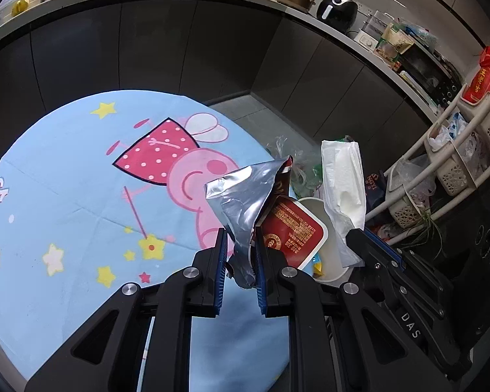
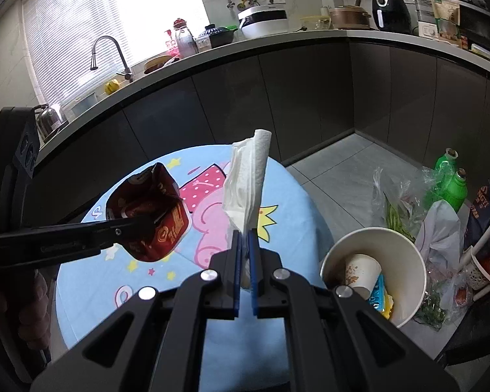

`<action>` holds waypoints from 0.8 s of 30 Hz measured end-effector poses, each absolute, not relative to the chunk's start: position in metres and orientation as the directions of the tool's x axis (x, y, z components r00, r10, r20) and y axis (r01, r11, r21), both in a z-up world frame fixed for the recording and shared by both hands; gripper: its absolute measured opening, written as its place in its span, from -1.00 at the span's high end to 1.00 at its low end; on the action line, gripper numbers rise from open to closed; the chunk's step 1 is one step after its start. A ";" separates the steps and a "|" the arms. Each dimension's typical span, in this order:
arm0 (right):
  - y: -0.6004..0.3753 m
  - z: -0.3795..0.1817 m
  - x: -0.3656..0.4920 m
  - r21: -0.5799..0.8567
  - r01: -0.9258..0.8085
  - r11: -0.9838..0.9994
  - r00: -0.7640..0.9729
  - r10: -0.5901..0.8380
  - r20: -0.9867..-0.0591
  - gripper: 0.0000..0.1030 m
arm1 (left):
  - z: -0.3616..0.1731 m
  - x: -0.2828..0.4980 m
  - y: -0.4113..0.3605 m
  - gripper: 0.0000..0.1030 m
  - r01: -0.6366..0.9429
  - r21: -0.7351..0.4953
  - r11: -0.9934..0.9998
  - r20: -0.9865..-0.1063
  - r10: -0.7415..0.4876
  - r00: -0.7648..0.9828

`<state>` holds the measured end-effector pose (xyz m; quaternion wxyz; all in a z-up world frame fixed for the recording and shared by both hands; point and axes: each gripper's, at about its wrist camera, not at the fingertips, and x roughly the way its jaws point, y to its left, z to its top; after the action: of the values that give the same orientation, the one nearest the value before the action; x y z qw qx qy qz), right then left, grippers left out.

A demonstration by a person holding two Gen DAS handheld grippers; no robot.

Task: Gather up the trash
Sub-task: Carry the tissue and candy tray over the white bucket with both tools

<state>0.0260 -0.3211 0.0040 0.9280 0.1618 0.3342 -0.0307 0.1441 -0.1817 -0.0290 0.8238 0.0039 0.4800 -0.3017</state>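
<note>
My left gripper (image 1: 240,245) is shut on a crumpled red snack wrapper with a silver inside (image 1: 245,202), held in the air over the table's right edge. The wrapper also shows in the right wrist view (image 2: 150,219) with the left gripper (image 2: 147,220) on it. My right gripper (image 2: 244,233) is shut on a folded white paper towel (image 2: 246,179) that stands upright; the towel also shows in the left wrist view (image 1: 343,189), held by the right gripper (image 1: 359,238). A white paper bucket (image 2: 408,281) on the floor holds a paper cup (image 2: 362,271) and other wrappers; its rim shows behind the wrapper (image 1: 330,225).
A round table with a blue cartoon cloth (image 2: 121,287) lies below both grippers. Plastic bags with greens and green bottles (image 2: 450,186) sit on the floor by the bucket. A white wire rack with baskets (image 1: 454,163) stands at the right. Dark cabinets and a cluttered counter (image 2: 277,39) run behind.
</note>
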 end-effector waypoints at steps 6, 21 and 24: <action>-0.352 0.000 0.011 0.292 0.225 0.929 0.775 0.011 -0.631 0.88 | -0.028 0.137 -0.217 0.72 0.550 -0.264 0.792 -0.798 -0.500 0.337; -0.406 -0.018 -0.016 0.326 0.329 0.886 0.766 -0.048 -0.641 0.87 | -0.038 0.125 -0.287 0.72 0.640 -0.231 0.733 -0.815 -0.505 0.285; -0.414 -0.025 -0.019 0.336 0.344 0.877 0.761 -0.050 -0.647 0.87 | -0.043 0.123 -0.300 0.72 0.652 -0.222 0.725 -0.821 -0.500 0.276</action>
<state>-0.0185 -0.4139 -0.0247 0.9113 0.2232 0.3287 -0.1080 0.1234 -0.3001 -0.0427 0.7947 0.0792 0.4806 -0.3623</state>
